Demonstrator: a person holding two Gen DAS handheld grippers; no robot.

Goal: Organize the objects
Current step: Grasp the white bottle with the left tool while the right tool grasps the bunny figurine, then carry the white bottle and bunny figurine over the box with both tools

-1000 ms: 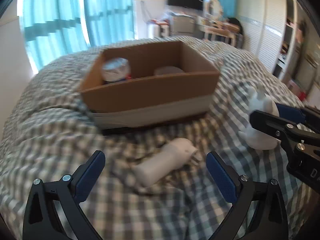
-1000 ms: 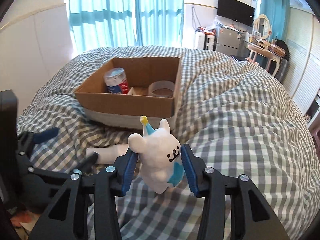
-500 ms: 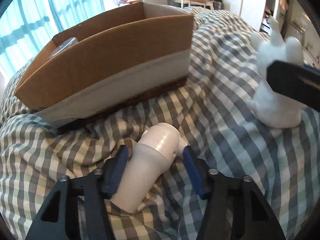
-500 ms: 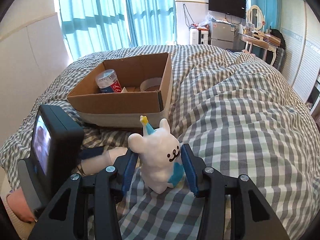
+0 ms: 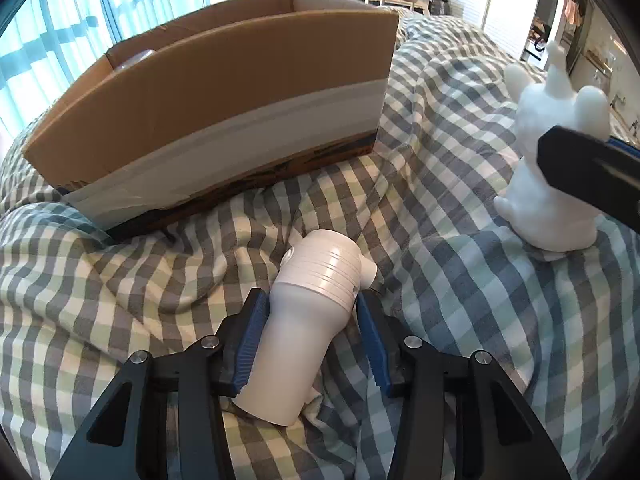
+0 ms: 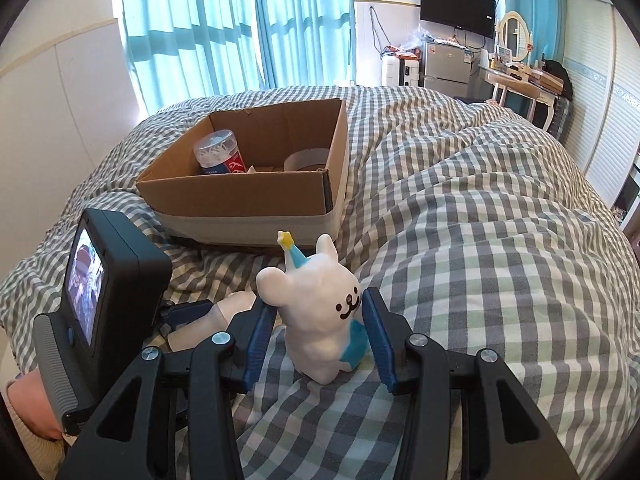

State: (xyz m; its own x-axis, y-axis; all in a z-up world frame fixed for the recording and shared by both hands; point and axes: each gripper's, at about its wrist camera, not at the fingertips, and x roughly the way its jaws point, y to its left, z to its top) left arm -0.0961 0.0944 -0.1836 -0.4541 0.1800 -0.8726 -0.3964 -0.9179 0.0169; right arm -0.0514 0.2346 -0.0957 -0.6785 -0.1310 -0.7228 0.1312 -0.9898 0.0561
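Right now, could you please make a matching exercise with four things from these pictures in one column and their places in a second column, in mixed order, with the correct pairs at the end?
Things:
1. white bottle
2. white animal figure
3. clear container with red and blue label
4. cardboard box

Places:
A. inside the box, at its left side
B. between the fingers of the left tool, lying on the blanket
C. on the checked blanket, beyond both tools
D. upright between the fingers of the right tool

Pairs: 1-B, 2-D, 3-A, 4-C
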